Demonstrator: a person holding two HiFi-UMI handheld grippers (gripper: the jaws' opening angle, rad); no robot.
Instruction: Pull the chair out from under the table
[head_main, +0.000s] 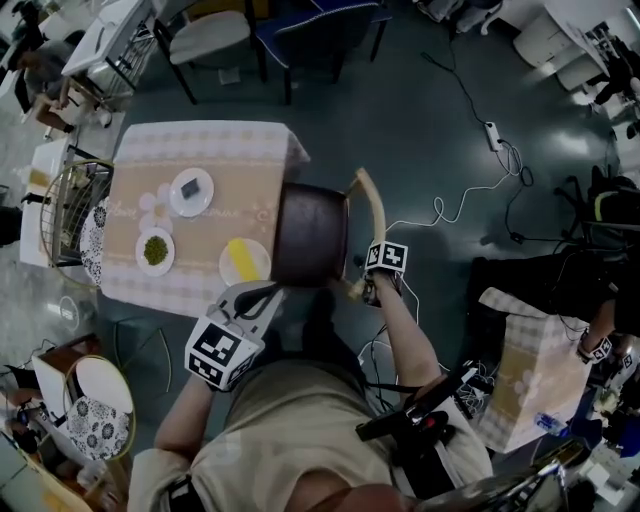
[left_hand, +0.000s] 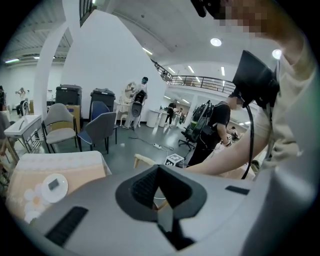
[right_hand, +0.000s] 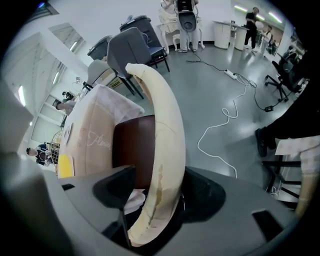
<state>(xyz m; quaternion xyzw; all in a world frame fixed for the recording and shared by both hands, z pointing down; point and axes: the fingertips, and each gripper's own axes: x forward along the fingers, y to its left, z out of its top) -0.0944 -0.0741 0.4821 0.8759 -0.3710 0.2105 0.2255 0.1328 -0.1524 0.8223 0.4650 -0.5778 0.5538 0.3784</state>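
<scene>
Open room lay to the right of the dark brown chair (head_main: 310, 235): bare grey-green floor (head_main: 400, 130), crossed only by a looping white cable (right_hand: 208, 129) and its white power strip (head_main: 491, 135). On the left, the cloth-covered table (head_main: 200, 140) stood hard against the seat. The pale curved wooden backrest (right_hand: 165, 125) filled the jaws of the right gripper (right_hand: 150, 200). Behind the chair, the person's torso (head_main: 290, 430) closed the way. Far ahead, a grey chair (head_main: 210, 35) and a blue chair (head_main: 320, 25) stood well apart from it.
</scene>
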